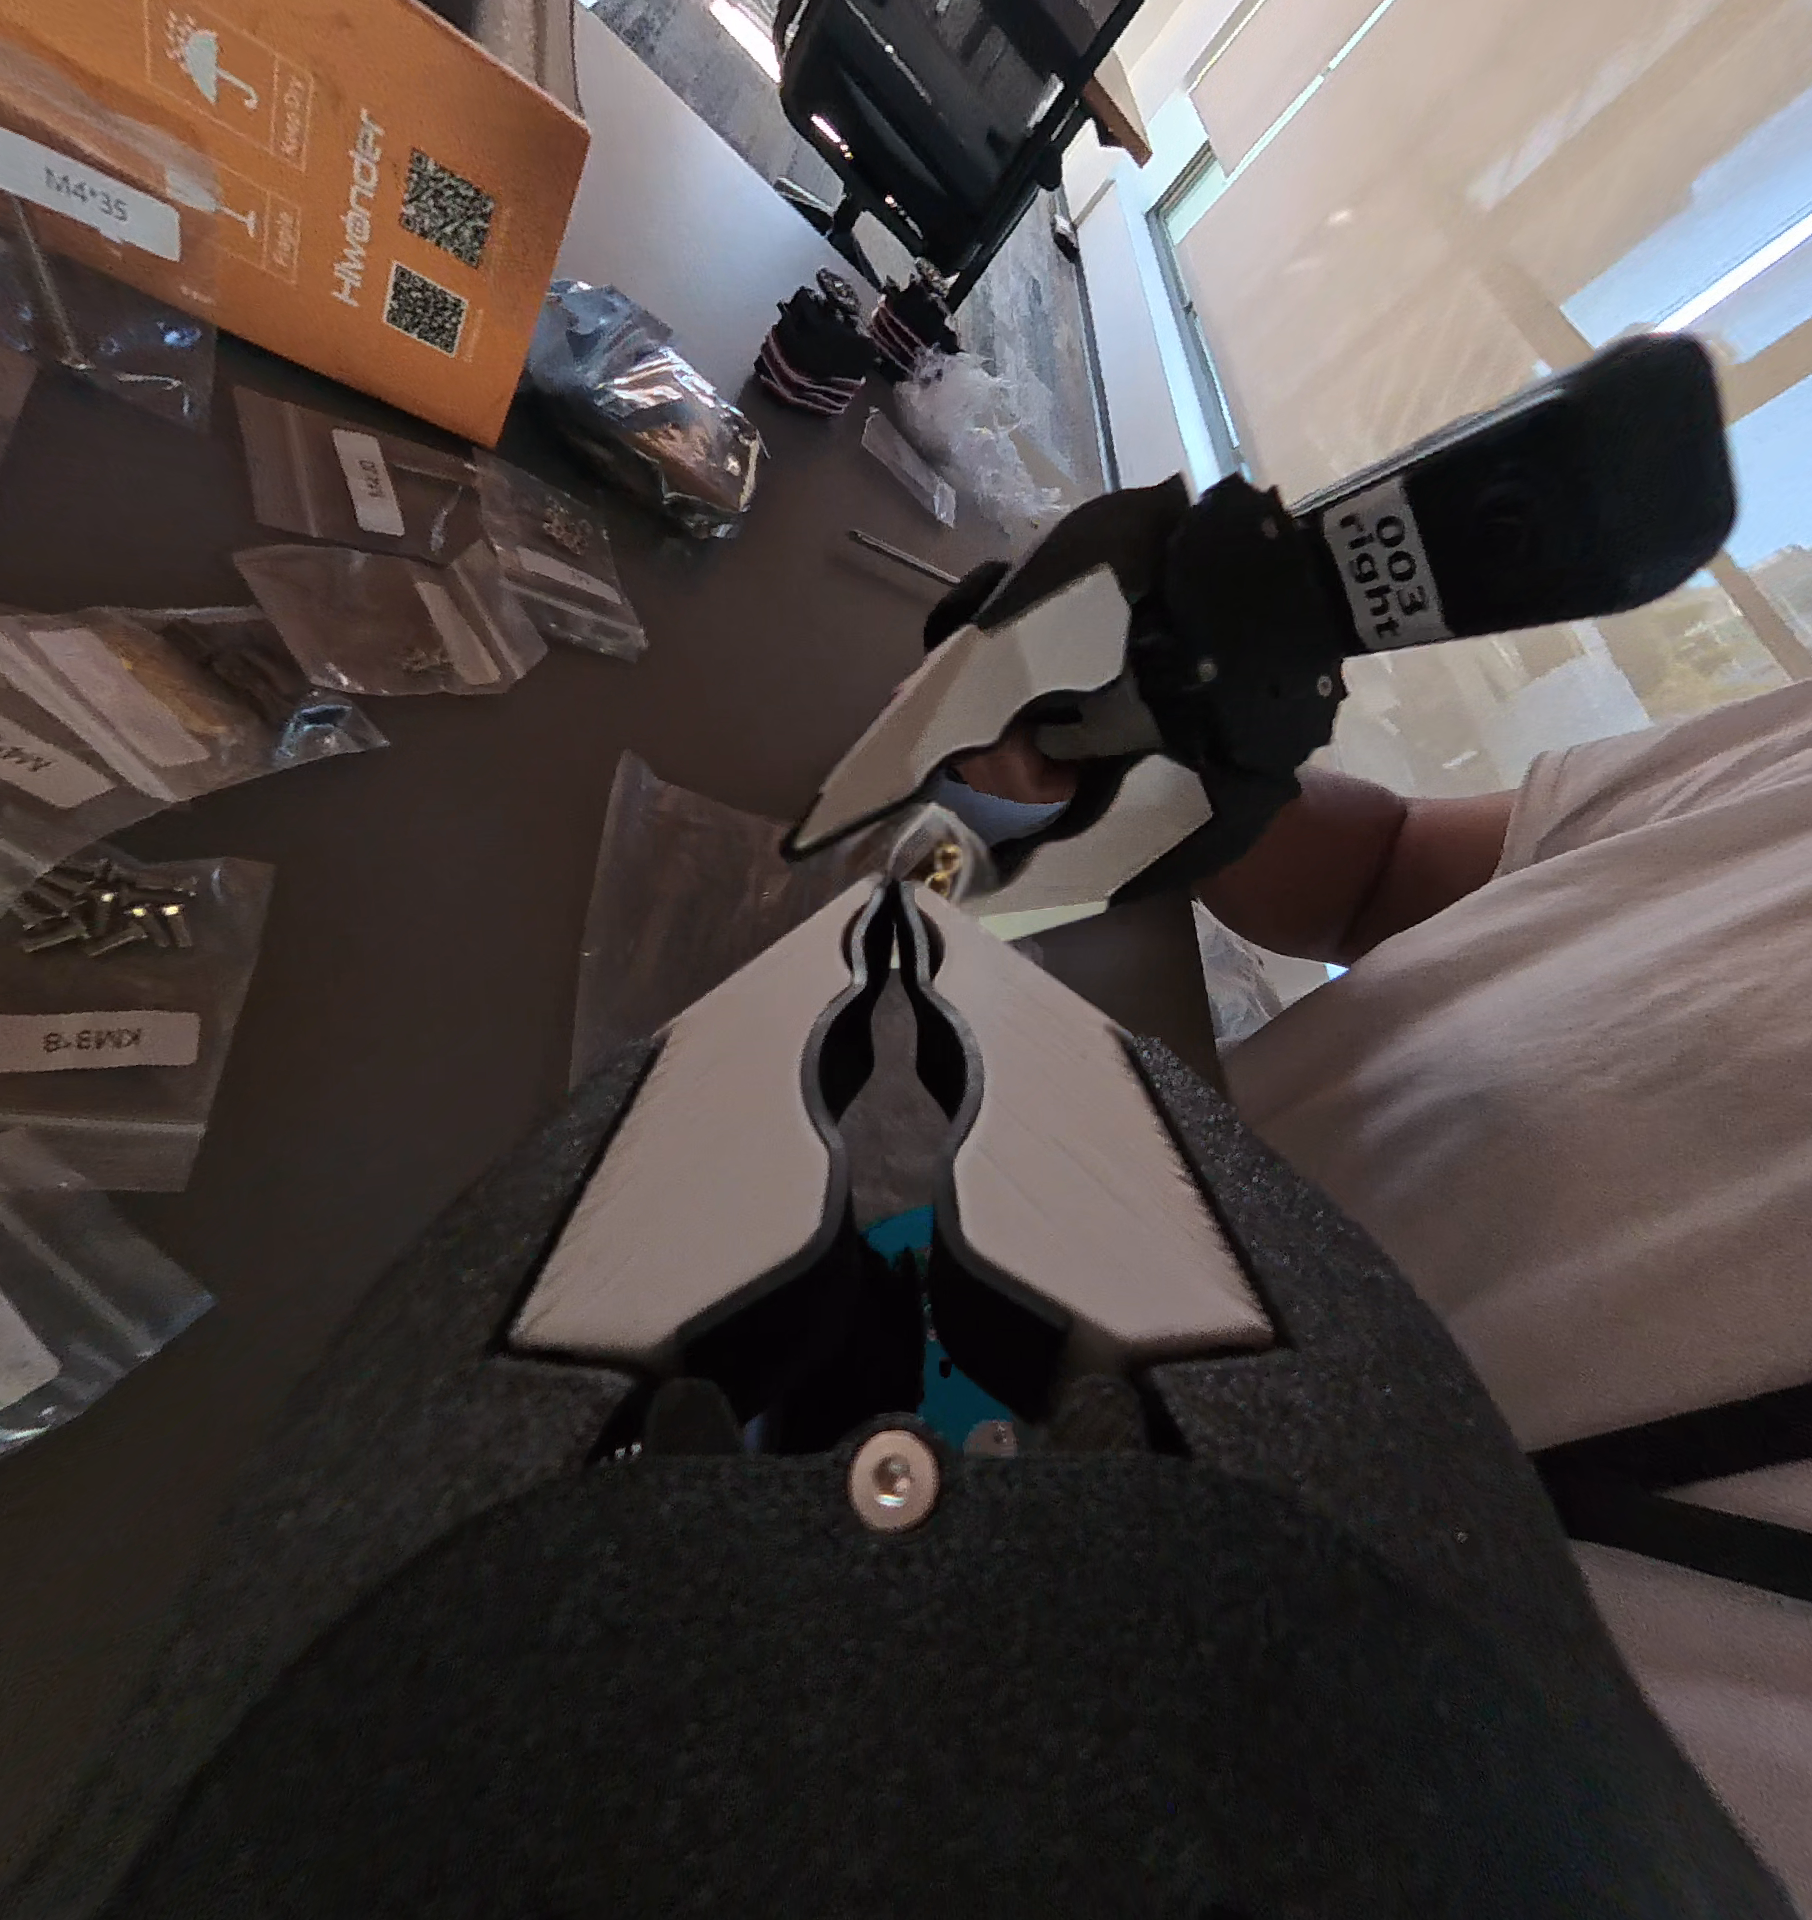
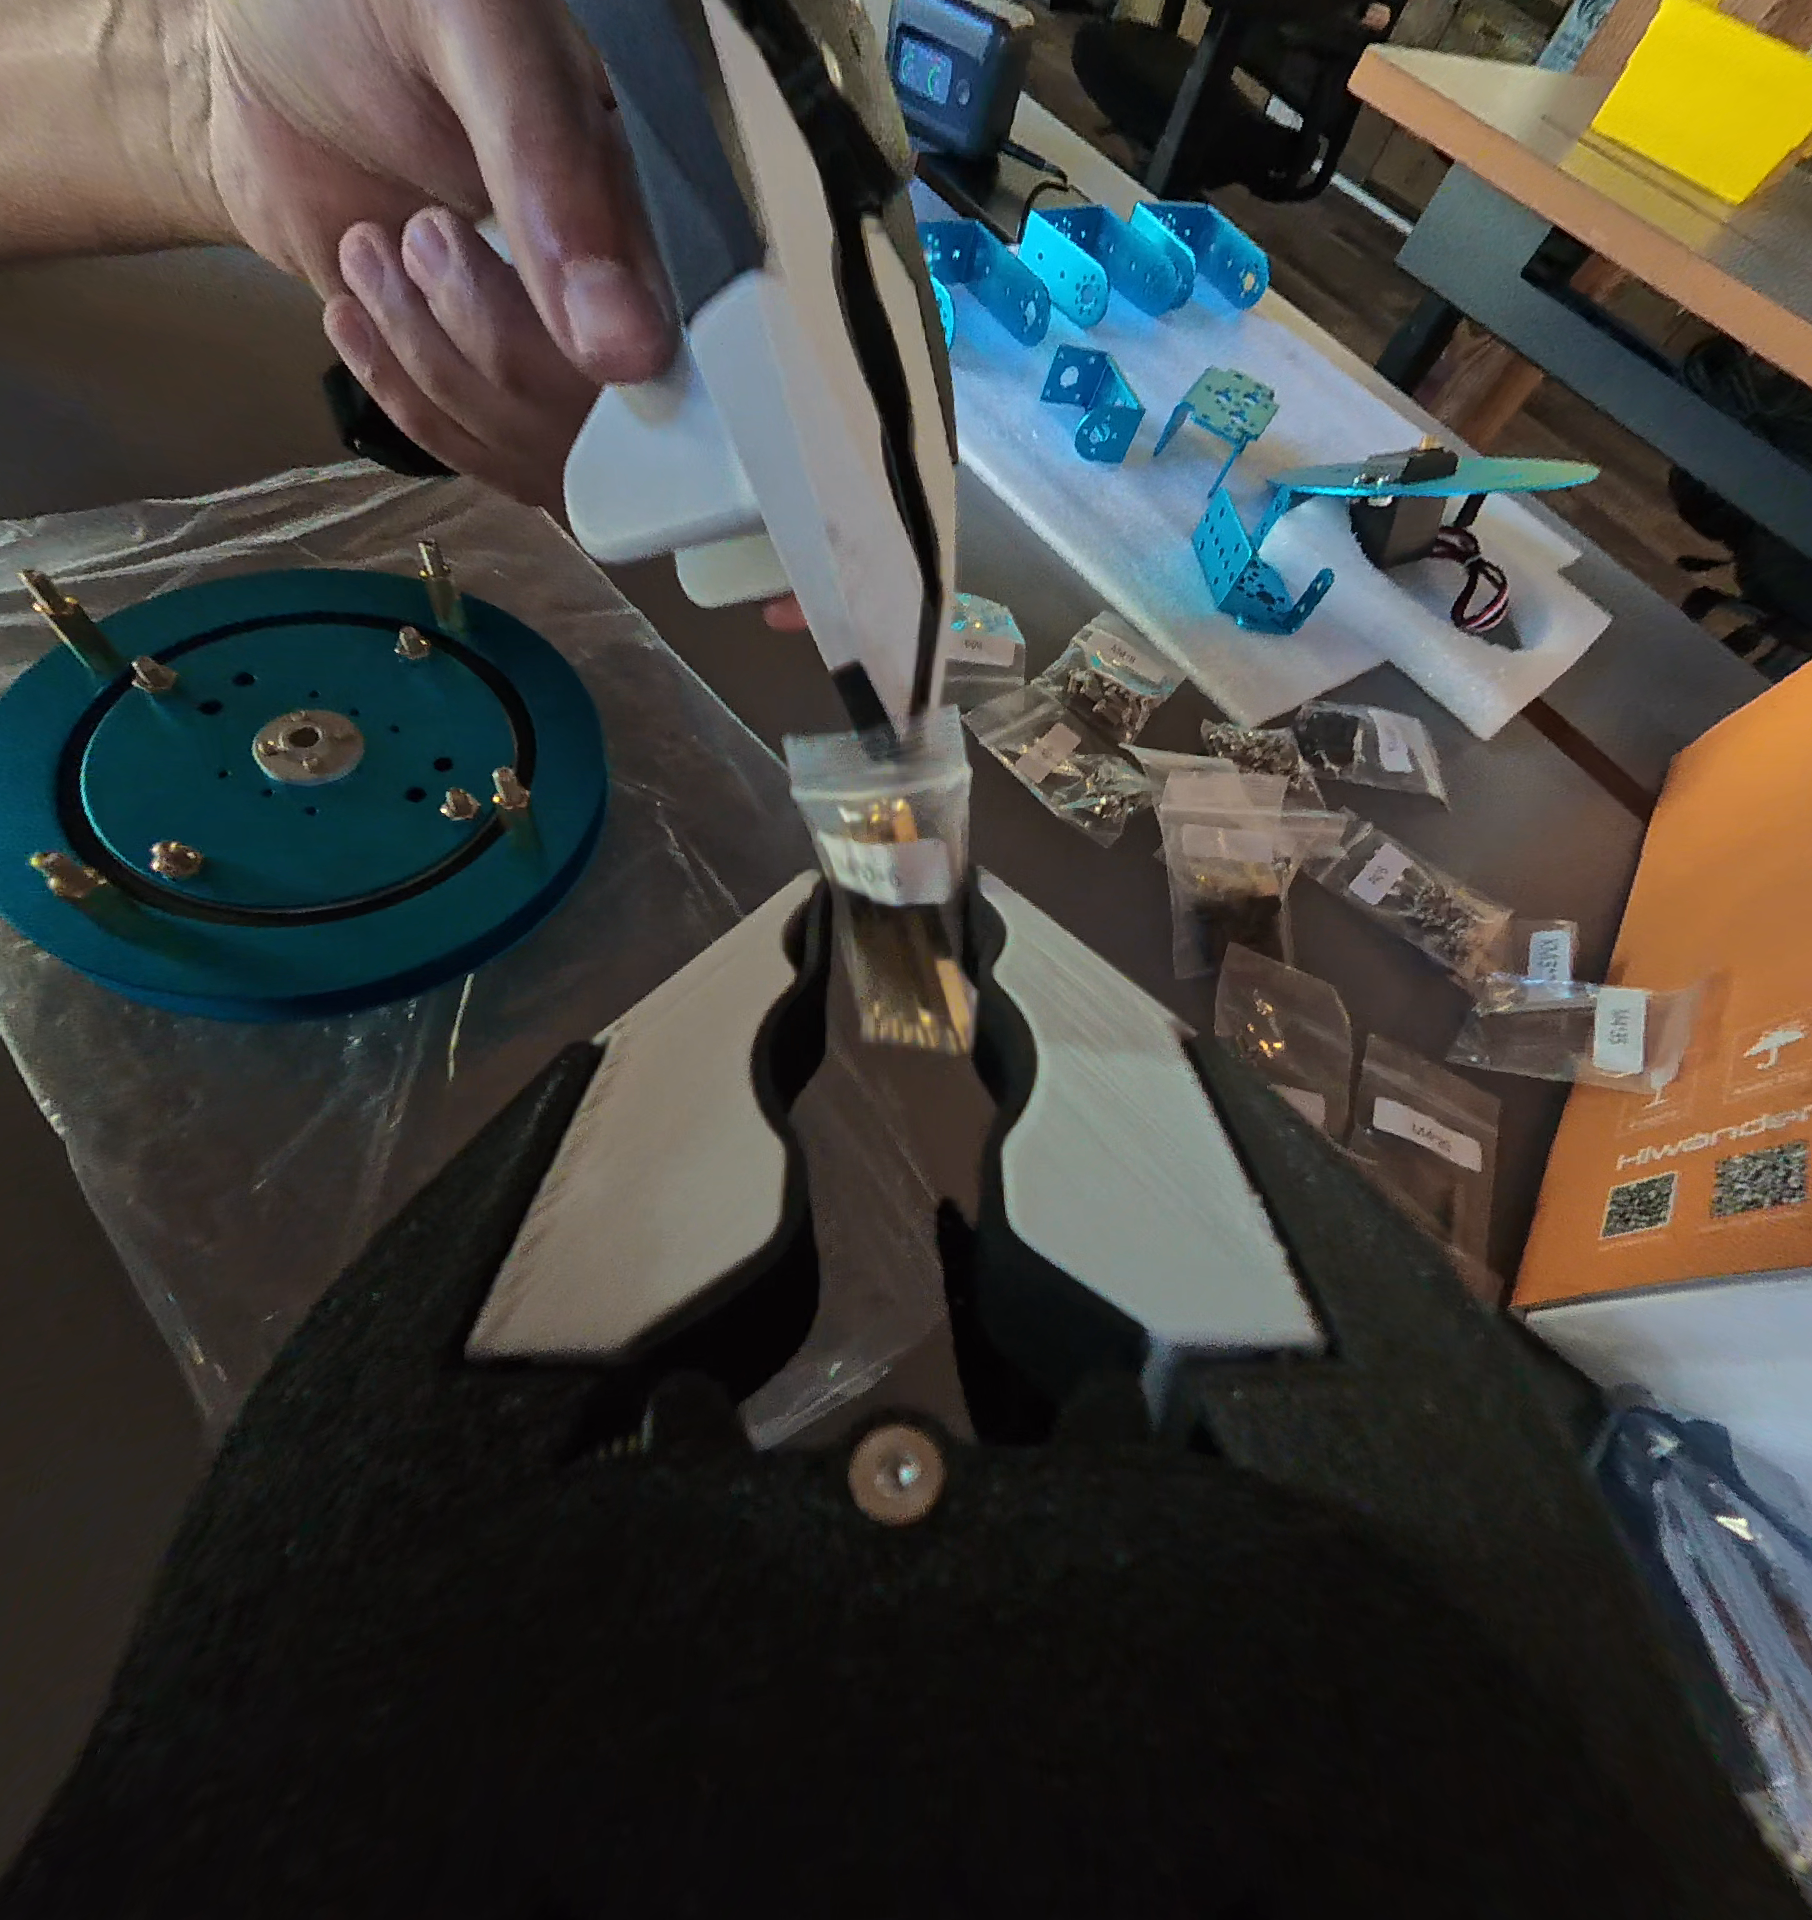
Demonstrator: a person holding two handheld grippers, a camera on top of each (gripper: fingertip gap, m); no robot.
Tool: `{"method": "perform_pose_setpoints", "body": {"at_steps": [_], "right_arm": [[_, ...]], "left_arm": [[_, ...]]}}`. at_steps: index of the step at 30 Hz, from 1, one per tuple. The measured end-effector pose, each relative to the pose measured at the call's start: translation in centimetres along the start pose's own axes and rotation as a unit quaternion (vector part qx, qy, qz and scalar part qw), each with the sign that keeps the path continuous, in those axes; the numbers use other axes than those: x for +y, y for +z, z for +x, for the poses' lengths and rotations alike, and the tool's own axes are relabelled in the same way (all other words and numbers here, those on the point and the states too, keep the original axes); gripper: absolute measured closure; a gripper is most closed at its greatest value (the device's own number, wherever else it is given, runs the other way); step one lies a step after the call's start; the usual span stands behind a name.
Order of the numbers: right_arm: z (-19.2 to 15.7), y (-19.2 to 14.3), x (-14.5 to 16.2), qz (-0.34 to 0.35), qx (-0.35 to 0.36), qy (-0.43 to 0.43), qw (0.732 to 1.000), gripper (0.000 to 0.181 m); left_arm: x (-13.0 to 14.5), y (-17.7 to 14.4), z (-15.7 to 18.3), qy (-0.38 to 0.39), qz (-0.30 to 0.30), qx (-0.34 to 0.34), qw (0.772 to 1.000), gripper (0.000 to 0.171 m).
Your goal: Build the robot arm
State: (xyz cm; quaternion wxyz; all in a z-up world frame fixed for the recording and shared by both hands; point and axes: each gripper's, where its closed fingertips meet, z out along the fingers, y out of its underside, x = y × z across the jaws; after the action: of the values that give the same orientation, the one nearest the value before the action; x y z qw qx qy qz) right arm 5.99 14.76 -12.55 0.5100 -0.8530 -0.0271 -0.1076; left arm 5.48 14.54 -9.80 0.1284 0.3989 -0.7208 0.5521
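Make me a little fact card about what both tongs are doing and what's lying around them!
left tongs: shut on the top edge of the small bag
right tongs: around the bag's lower part; whether they pinch it is unclear
bag: clear, holds brass pieces, up off the table
blue disc: on plastic sheet, brass posts standing on it
other bags: scattered on the dark table, with screws inside
blue brackets: on white foam
orange box: at the right edge
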Motion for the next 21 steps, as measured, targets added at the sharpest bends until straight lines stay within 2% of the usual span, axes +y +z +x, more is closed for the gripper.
{"method": "perform_pose_setpoints", "body": {"at_steps": [4,9,11,13,16,18,21], "right_arm": [[0.0,-0.6,0.1,0.014,-0.027,0.033,0.999,0.153],[-0.3,-1.4,-0.5,0.047,-0.098,0.115,0.987,0.149],[-0.5,-1.8,-1.0,0.071,-0.151,0.173,0.971,0.145],[-1.2,-2.8,-2.5,0.116,-0.227,0.235,0.938,0.145],[-0.9,-5.3,-5.6,0.209,-0.278,0.267,0.899,0.157],[-0.6,-6.1,-6.4,0.231,-0.284,0.271,0.890,0.163],[-1.3,-5.7,-6.2,0.213,-0.287,0.262,0.896,0.169]], "left_arm": [[-0.2,-0.2,1.3,0.032,-0.004,0.011,0.999,0.171],[-1.1,-0.9,3.0,0.050,0.008,0.032,0.998,0.171],[-1.8,-1.5,3.9,0.044,0.025,0.061,0.997,0.171],[-2.6,-2.4,5.1,0.042,0.050,0.103,0.993,0.171],[-3.1,-3.4,5.3,0.030,0.067,0.129,0.989,0.171],[-3.2,-3.7,5.0,0.020,0.076,0.135,0.988,0.171],[-3.1,-3.6,4.5,0.005,0.080,0.142,0.987,0.171]]}}
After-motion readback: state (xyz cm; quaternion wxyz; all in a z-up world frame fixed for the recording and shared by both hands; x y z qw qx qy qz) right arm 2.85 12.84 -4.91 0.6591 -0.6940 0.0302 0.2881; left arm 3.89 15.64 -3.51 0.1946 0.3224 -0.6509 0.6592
